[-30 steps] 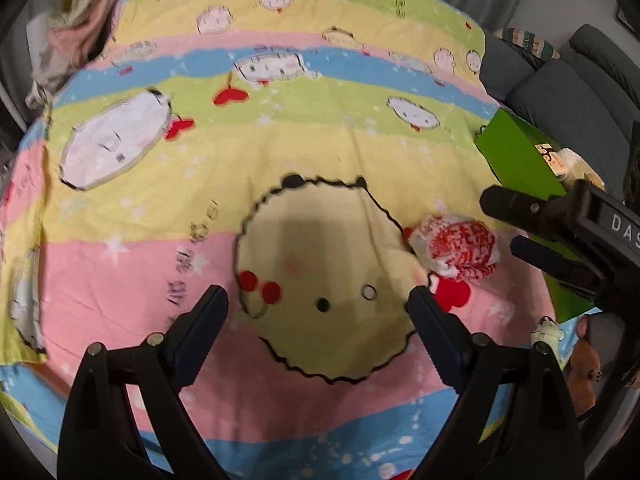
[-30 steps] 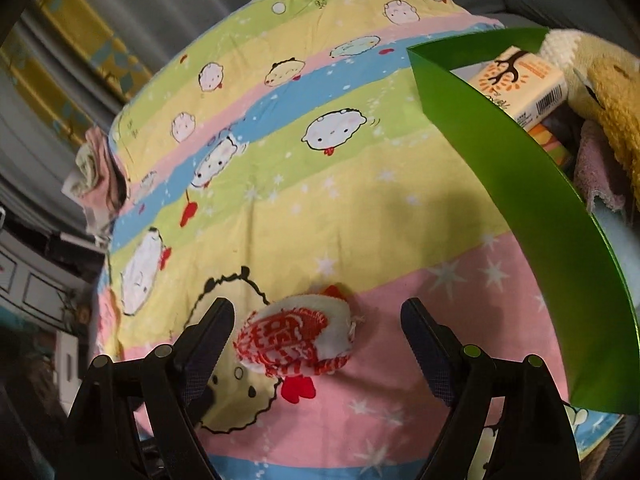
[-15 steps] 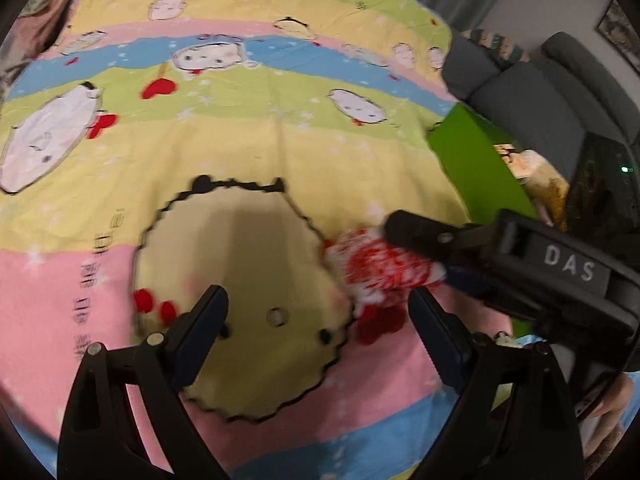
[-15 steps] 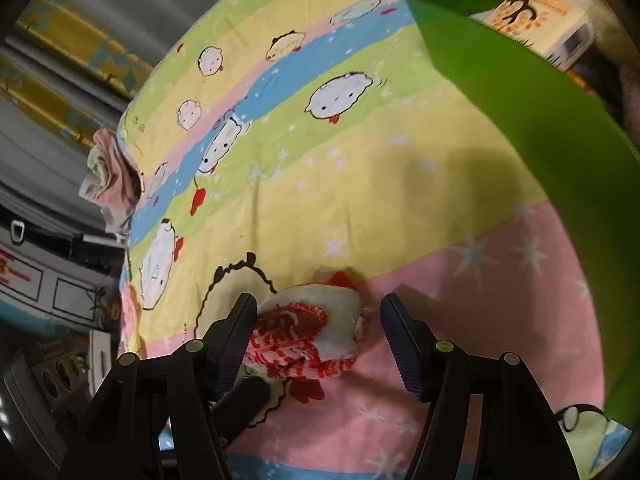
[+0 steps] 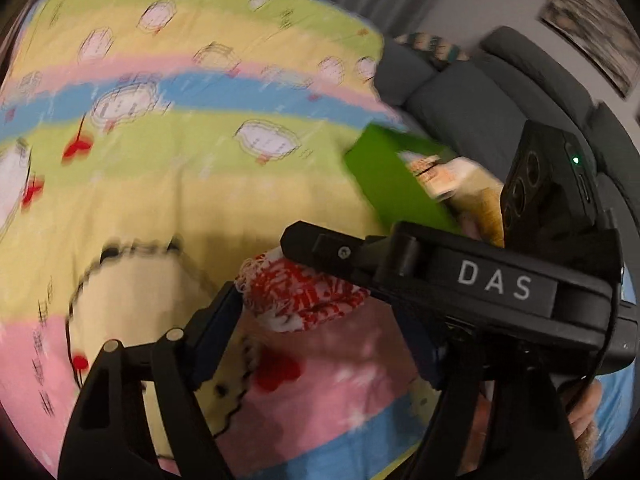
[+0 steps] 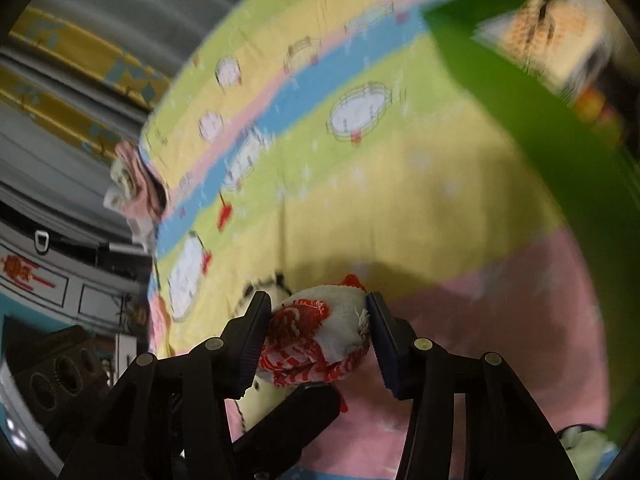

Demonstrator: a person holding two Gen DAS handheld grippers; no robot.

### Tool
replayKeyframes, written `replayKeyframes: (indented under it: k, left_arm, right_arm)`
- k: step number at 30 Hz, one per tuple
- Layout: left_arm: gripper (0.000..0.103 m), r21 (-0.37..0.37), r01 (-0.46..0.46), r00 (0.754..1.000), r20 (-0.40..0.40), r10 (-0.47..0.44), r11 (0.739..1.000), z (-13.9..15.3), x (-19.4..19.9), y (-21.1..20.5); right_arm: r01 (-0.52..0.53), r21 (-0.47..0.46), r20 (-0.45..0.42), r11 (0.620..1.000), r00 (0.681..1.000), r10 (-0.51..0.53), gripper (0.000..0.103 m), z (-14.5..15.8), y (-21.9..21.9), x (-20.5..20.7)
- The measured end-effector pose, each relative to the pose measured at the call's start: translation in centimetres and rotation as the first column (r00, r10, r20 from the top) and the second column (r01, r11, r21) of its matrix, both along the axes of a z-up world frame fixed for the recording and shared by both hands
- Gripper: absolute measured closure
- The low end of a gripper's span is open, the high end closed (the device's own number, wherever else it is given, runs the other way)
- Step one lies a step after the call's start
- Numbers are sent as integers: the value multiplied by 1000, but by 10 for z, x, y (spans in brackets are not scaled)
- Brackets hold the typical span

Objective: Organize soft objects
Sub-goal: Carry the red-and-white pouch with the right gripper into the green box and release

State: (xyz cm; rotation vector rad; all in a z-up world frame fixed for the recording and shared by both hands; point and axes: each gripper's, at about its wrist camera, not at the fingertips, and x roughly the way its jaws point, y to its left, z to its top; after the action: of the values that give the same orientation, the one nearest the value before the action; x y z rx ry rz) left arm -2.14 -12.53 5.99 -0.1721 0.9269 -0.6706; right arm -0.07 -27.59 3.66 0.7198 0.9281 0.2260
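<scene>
Red-and-white soft toy (image 6: 320,340) sits squeezed between right gripper's (image 6: 318,338) pads; left gripper (image 5: 320,340) gapes.

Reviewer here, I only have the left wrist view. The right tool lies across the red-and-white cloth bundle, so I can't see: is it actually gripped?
Observer: Yes. In the right wrist view the right gripper is shut on the red-and-white cloth bundle, both pads pressed into its sides.
Reviewer: What sits beyond the green box there?
Observer: The green box rises at right, a blurred orange-and-white carton showing above its wall.
Reviewer: Anything at the far bed edge?
Observer: A crumpled pink-and-white cloth lies at the striped bedsheet's far left edge.
</scene>
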Motion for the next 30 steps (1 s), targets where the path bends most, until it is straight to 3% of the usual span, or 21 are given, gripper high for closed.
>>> replayKeyframes:
  k: [4, 7, 12, 16, 21, 24, 30]
  left_arm:
    - [27, 3, 78, 989, 126, -78, 997, 42, -8, -31]
    - [27, -11, 158, 969, 195, -153, 987, 70, -14, -56]
    - [27, -10, 285, 911, 314, -267, 959, 97, -28, -101]
    - [27, -23, 376, 891, 284, -355, 926, 94, -31, -141]
    - [27, 14, 409, 872, 290, -395, 913, 87, -35, -173]
    - [27, 45, 381, 883, 278, -378, 923, 78, -31, -181]
    - [26, 46, 372, 888, 272, -370, 927, 75, -28, -178]
  right_arm:
    - [80, 27, 105, 996, 991, -82, 52, 36, -35, -17]
    - [159, 2, 202, 987, 967, -156, 52, 69, -64, -36]
    - [324, -46, 308, 945, 904, -295, 52, 98, -108, -69]
    - [429, -3, 326, 904, 855, -404, 52, 96, -147, -92]
    - [510, 12, 320, 860, 813, -486, 52, 86, -178, -103]
    - [564, -27, 249, 826, 804, -540, 52, 70, -191, -102]
    - [548, 16, 234, 837, 811, -536, 52, 59, -201, -99]
